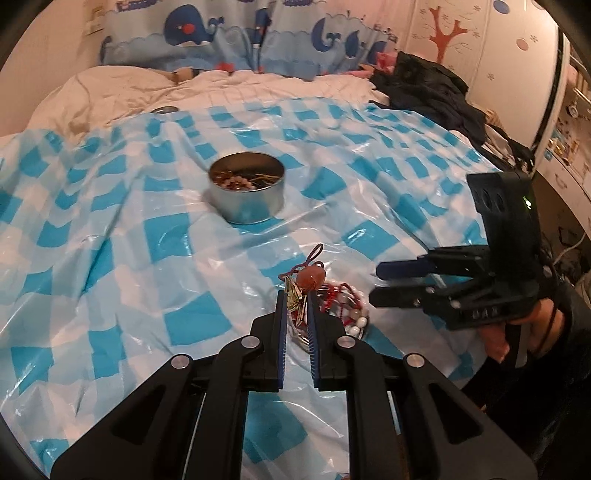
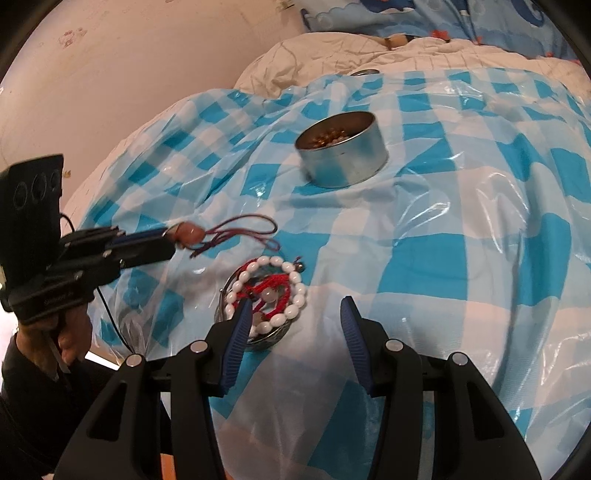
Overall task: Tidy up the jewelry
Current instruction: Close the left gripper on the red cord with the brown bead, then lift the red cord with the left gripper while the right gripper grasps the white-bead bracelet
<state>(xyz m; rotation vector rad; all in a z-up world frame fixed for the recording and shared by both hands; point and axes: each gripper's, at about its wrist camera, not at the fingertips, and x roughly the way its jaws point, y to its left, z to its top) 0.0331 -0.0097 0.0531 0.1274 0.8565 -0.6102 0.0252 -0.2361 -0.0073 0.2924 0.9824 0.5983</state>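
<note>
On the checked plastic sheet [image 2: 424,258], the left tool [image 1: 297,306] pinched a corded pendant [image 1: 312,277] at 10 o'clock of the white bead bracelet [image 2: 291,291] (atop a metal lid); the right tool [image 2: 295,314] stood spread, round tin [image 2: 341,151] at 12.

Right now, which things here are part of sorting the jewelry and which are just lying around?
Part of the job:
- round metal tin with beads inside
- pendant on a purple cord, held by the left hand-held gripper
- white bead bracelet
- red cord bracelet
- right hand-held gripper, open

Just lying about:
- checked plastic sheet
- dark clothes
- whale-print curtain
- small metal lid
</note>
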